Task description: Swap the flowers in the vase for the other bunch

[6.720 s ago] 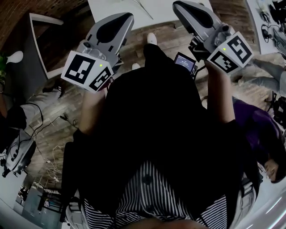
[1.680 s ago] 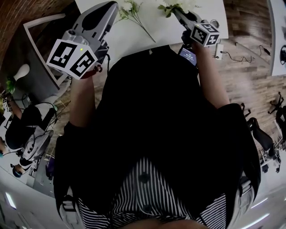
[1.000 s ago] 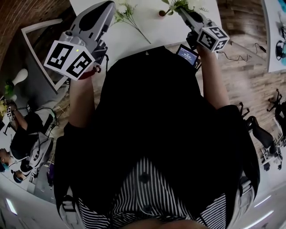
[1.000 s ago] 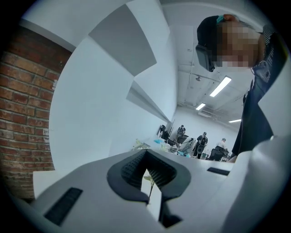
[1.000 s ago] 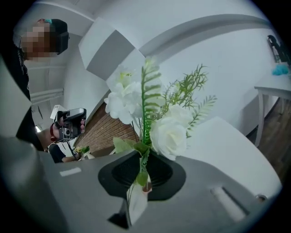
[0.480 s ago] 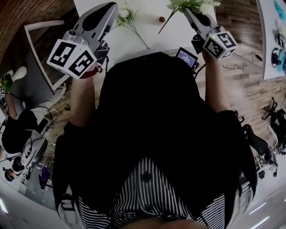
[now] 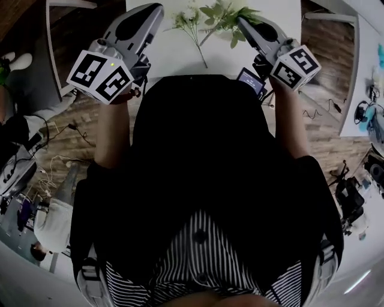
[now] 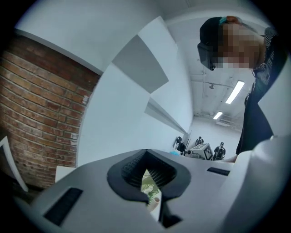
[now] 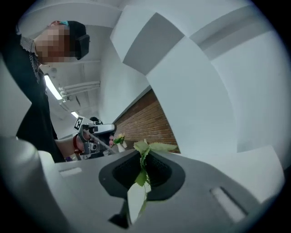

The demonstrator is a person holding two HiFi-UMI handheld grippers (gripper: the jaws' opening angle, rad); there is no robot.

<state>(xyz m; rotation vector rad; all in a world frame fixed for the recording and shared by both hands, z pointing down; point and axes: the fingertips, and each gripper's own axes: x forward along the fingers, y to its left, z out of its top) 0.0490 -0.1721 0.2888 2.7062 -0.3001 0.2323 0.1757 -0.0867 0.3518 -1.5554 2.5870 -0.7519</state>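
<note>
Right tongs: clenched on a leafy bunch, held at top centre of the head view.
Left tongs: closed, nothing gripped.
Other bunch: laid on the worktop between both tongs, blooms up-frame, stem slanted down-right.
Nearer hand: the left is judged closer.

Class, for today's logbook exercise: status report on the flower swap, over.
Right gripper shut on flowers, over table. Left gripper shut, empty. Other bunch lies on table. Vase not in view; nothing blocking.

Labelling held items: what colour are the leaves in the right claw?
Green; the leaves show best in the right gripper view.
</note>
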